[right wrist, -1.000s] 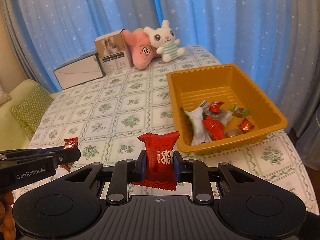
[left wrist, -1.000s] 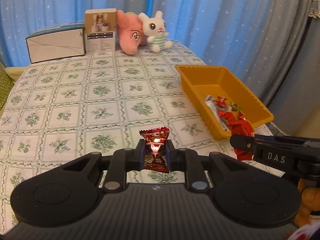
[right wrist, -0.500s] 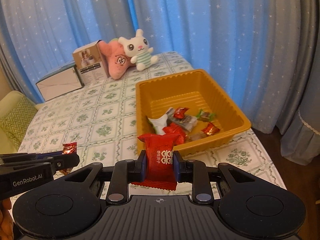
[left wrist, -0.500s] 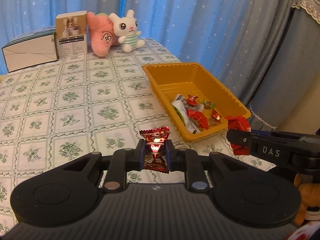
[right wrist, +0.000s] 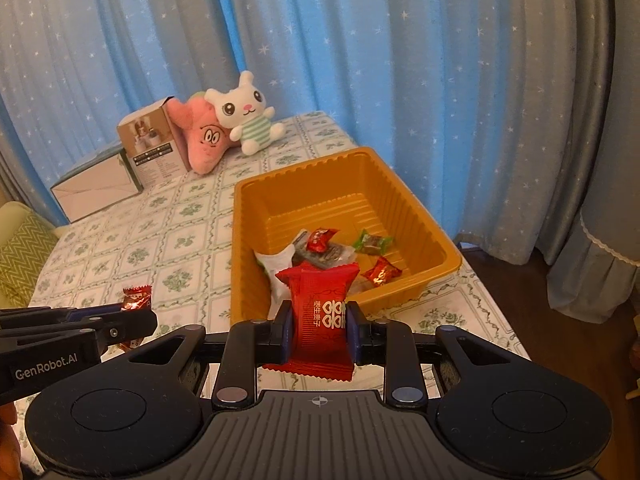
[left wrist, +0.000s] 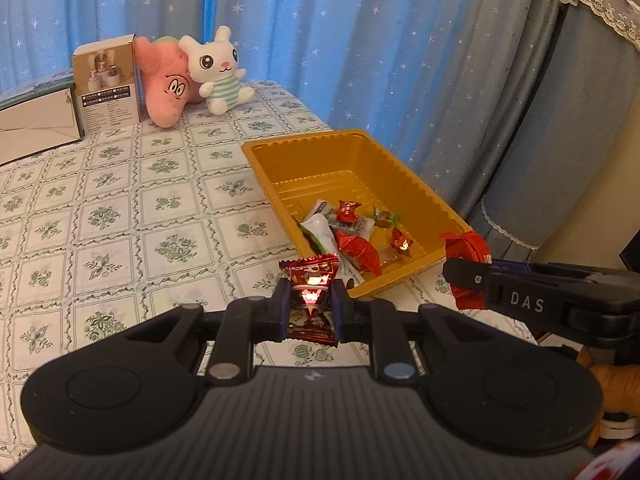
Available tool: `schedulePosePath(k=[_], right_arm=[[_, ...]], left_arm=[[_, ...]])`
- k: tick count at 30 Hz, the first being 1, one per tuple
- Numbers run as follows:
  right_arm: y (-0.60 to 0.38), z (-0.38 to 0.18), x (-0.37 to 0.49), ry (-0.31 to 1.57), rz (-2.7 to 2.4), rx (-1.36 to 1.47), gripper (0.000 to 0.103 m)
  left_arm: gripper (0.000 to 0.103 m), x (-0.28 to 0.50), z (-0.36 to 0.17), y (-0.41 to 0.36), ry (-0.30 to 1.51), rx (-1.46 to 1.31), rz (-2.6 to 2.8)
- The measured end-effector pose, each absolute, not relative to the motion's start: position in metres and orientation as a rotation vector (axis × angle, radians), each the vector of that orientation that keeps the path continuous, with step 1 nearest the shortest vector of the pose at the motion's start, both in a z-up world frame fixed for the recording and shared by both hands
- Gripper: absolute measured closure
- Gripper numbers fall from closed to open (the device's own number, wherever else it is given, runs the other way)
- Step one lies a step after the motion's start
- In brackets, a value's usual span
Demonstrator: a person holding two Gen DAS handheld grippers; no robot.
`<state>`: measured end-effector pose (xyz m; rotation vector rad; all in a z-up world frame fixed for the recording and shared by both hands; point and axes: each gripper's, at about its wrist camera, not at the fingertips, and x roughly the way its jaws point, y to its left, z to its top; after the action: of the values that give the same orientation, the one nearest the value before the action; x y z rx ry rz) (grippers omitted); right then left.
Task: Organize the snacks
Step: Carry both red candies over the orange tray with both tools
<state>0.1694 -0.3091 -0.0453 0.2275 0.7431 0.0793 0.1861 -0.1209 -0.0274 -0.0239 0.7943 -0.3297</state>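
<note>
My left gripper (left wrist: 310, 304) is shut on a dark red foil candy (left wrist: 312, 300), held above the table just short of the near left corner of the orange tray (left wrist: 276, 168). My right gripper (right wrist: 318, 322) is shut on a bright red snack packet (right wrist: 320, 312), held just before the tray's (right wrist: 436, 240) near rim. The tray holds several wrapped snacks (right wrist: 332, 248). The right gripper with its packet shows at the right of the left wrist view (left wrist: 466, 276). The left gripper with its candy shows at the left of the right wrist view (right wrist: 136, 312).
A floral tablecloth (left wrist: 120, 216) covers the table. At the far end stand a white box (left wrist: 36, 120), a small carton (left wrist: 106, 84), a pink plush (left wrist: 166, 88) and a white bunny plush (left wrist: 216, 68). Blue curtains hang behind. The table's right edge lies just past the tray.
Both grippers have moved forward and to the right towards the tray, each keeping hold of its snack. The tray now sits nearer the middle of both views.
</note>
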Motion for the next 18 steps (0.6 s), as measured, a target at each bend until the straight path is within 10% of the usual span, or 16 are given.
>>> schedulePosePath(k=[18], right_arm=[[-0.344,-0.027,0.199,0.697,0.041,0.222,0.076]], left_arm=[[0.085,0.225,-0.014,-0.153,0.768,-0.025,-0.378]])
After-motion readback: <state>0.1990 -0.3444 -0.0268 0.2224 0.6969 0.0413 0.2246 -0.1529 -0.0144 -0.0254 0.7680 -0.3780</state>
